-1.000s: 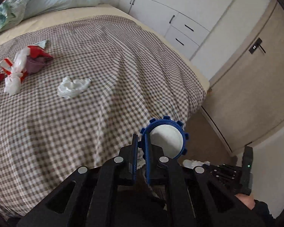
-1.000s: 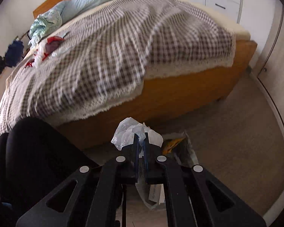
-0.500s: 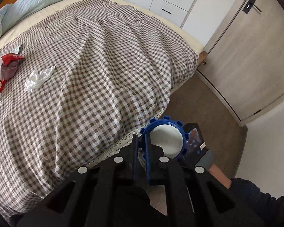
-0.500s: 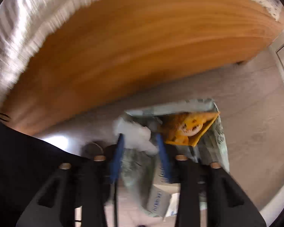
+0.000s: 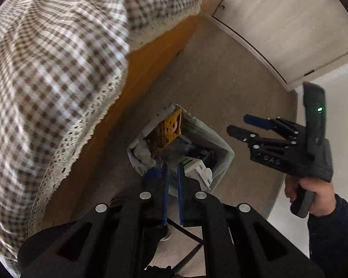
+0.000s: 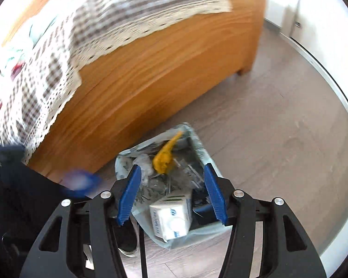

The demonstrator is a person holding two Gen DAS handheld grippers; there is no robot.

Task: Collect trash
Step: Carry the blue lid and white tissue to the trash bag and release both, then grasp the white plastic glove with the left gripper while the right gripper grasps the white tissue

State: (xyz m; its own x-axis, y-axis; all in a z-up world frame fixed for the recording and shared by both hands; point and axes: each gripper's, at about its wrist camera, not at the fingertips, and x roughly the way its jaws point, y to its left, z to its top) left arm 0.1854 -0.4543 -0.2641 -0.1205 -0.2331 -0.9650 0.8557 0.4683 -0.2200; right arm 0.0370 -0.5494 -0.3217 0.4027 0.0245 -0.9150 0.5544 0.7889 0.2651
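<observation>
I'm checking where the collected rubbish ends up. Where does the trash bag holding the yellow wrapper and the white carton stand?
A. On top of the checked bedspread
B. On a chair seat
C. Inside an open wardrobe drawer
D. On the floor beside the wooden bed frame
D: the trash bag stands open on the floor next to the wooden bed frame, with the yellow wrapper and white carton inside it.

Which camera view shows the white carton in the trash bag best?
The right wrist view: the carton lies whole and near inside the bag, between the open right gripper fingers. The left wrist view shows only one corner of the carton beside the left gripper.
</observation>
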